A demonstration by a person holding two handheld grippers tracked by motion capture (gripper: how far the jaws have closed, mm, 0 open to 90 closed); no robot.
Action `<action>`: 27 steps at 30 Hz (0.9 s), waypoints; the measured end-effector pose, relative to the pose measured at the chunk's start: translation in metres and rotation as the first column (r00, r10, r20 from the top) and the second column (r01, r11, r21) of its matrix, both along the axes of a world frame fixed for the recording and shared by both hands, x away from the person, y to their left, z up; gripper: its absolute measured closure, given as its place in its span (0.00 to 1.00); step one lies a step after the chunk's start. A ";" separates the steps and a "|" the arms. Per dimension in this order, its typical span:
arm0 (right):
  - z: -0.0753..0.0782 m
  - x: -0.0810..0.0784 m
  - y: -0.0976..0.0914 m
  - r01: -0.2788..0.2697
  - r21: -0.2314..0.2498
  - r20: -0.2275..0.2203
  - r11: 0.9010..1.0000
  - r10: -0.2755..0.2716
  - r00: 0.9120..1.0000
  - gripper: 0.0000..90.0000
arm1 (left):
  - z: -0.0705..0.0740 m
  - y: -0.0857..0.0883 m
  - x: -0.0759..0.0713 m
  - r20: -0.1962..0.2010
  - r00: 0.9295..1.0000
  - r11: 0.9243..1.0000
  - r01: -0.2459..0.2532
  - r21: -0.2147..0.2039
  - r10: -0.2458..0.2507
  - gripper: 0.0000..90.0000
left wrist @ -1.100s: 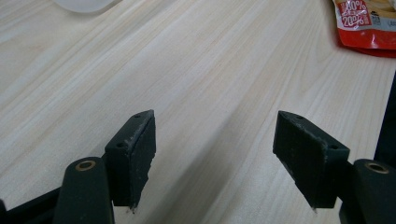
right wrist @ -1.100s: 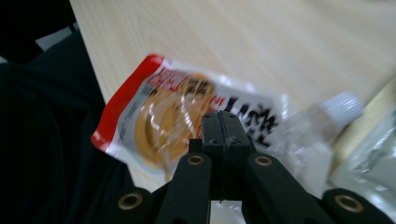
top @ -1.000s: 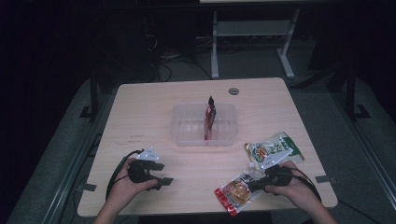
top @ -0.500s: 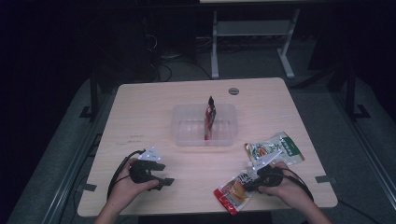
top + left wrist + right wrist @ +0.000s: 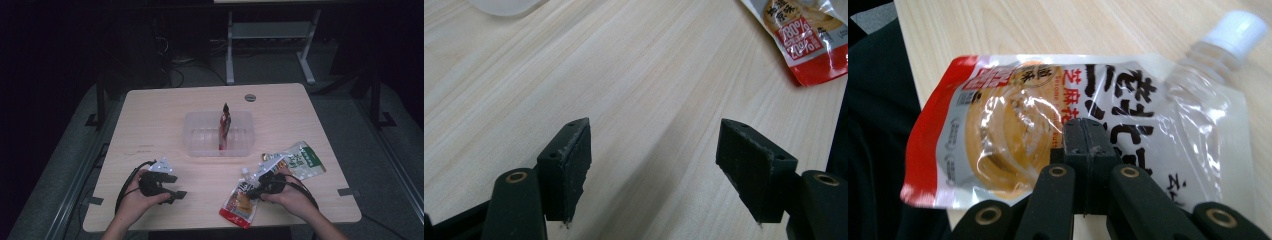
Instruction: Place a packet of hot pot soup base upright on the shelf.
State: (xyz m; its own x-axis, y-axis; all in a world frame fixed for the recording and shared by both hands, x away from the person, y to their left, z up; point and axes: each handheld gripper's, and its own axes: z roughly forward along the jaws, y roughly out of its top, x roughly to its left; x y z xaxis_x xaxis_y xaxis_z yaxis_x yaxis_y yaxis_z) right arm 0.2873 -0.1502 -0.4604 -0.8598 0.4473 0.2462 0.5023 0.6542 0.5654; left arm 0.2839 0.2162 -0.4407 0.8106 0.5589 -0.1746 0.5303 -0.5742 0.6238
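Note:
A spouted pouch [image 5: 239,205] with a red bottom and a white cap lies near the table's front edge, its red end over the edge; it also lies at the top right of the left gripper view [image 5: 809,30]. My right gripper [image 5: 256,190] is shut, and its closed jaws [image 5: 1085,135] lie over the face of the pouch [image 5: 998,135]. Nothing sits between them that I can see. My left gripper [image 5: 176,193] rests at the front left, and it stands open [image 5: 654,170] over bare wood.
A clear plastic container [image 5: 200,137] stands mid-table with a dark red sachet [image 5: 224,127] upright in it. A green and white packet [image 5: 305,160] lies right of the right hand. A round grommet [image 5: 250,97] sits near the far edge.
My right hand has slid left over the pouch, and the pouch has shifted a little left with it. The left hand has stayed where it was.

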 end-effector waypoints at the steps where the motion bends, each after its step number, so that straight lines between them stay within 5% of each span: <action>1: 0.000 0.001 0.003 -0.002 -0.001 0.002 1.000 0.002 1.000 1.00 | 0.000 0.000 0.000 0.002 1.000 1.000 0.001 -0.001 -0.001 0.34; 15: 0.000 0.030 0.045 -0.029 0.000 0.019 1.000 0.029 0.999 1.00 | 0.003 0.001 -0.001 0.010 1.000 1.000 0.001 -0.017 -0.001 0.35; 24: 0.003 0.035 0.045 -0.027 0.016 0.025 0.999 0.027 0.999 1.00 | 0.008 -0.012 -0.005 0.000 1.000 0.997 0.013 -0.074 -0.013 0.41; 27: 0.008 0.033 0.037 -0.030 0.027 0.034 0.999 0.029 0.999 1.00 | 0.011 -0.023 -0.006 -0.006 1.000 0.994 0.013 -0.108 -0.014 0.52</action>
State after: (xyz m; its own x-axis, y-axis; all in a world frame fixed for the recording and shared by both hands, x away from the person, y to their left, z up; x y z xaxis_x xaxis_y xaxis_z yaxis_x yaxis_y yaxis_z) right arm 0.3203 -0.1128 -0.4524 -0.8805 0.4152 0.2289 0.4636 0.6526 0.5994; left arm 0.2775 0.1933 -0.4297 0.8164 0.5259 -0.2385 0.5274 -0.5109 0.6788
